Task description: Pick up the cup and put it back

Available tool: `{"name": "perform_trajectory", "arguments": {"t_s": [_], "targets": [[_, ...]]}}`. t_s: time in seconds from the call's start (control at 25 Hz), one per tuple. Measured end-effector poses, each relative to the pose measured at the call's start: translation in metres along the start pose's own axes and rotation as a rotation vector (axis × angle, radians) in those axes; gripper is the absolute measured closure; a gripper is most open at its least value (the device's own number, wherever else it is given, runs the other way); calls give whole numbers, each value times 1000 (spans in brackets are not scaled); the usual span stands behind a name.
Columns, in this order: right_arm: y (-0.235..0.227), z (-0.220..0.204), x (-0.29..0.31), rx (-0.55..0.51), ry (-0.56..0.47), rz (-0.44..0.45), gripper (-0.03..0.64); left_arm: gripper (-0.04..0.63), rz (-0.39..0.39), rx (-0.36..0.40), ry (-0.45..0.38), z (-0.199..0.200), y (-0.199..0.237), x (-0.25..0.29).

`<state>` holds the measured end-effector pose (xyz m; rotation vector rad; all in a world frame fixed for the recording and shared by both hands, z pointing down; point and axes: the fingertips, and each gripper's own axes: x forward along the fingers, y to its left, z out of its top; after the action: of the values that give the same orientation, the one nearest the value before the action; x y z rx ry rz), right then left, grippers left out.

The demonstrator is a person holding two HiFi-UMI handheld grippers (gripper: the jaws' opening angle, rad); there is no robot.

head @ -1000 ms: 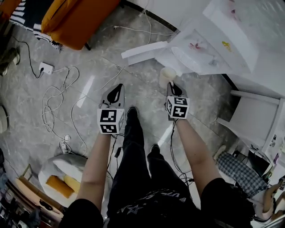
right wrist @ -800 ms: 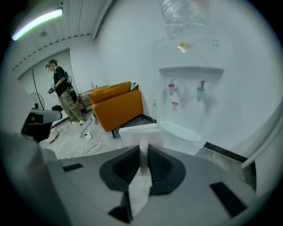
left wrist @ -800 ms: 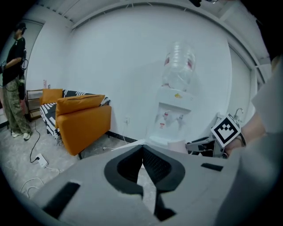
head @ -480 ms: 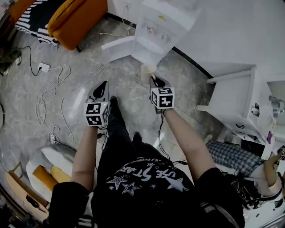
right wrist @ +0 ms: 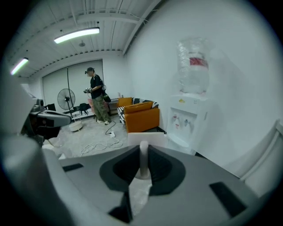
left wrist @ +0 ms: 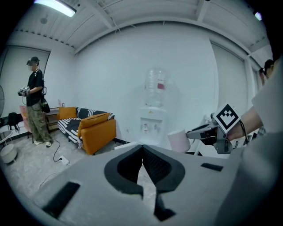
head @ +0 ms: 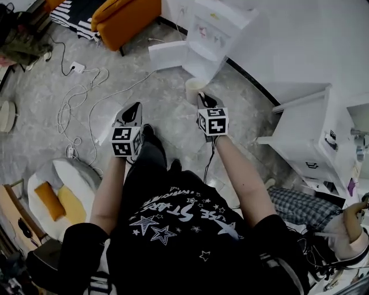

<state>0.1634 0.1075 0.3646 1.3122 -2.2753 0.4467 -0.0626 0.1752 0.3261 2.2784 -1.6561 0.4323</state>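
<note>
- While the right gripper [head: 203,99] pinches its wall, the pale cup [head: 195,89] hangs in the air above the grey floor [head: 155,98], mouth upward, on the near side of a white water dispenser [head: 210,26].
- In the right gripper view, a thin upright strip of the cup's wall [right wrist: 143,159] stands between the two jaws. They are closed to a narrow gap, with one jaw inside the cup and one outside.
- From the left gripper view the cup [left wrist: 179,140] shows side-on at the tip of the right gripper [left wrist: 191,133], whose marker cube [left wrist: 227,116] sits further right.
- The left gripper [head: 131,112] is to the left of the cup and well apart from it. Its jaws are pressed together at the tips with nothing between them, as the left gripper view [left wrist: 142,152] shows.
- Both grippers point away from the person towards the dispenser, with the person's forearms stretched out behind them.
- The dispenser carries a clear bottle [right wrist: 193,66] on top and stands against a white wall.
- To the far left of the dispenser sits an orange sofa [head: 124,14].
- White cables [head: 81,103] loop over the floor on the left, running from a power strip [head: 76,68].
- A white cabinet [head: 311,138] stands to the right of the person.
- Another person [right wrist: 96,95] stands far off beyond the sofa, beside a standing fan [right wrist: 65,98].
</note>
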Motion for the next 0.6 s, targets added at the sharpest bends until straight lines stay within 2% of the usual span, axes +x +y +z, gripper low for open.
{"name": "perform_trajectory", "arguments": {"t_s": [0.24, 0.4, 0.6], "targets": [[30, -11, -23, -28, -9, 36, 574, 586, 21, -1, -25, 3, 0, -35], [41, 2, -43, -63, -61, 51, 574, 586, 10, -23, -77, 15, 0, -45], [55, 20, -69, -102, -126, 25, 574, 586, -15, -49, -113, 21, 6, -69]]}}
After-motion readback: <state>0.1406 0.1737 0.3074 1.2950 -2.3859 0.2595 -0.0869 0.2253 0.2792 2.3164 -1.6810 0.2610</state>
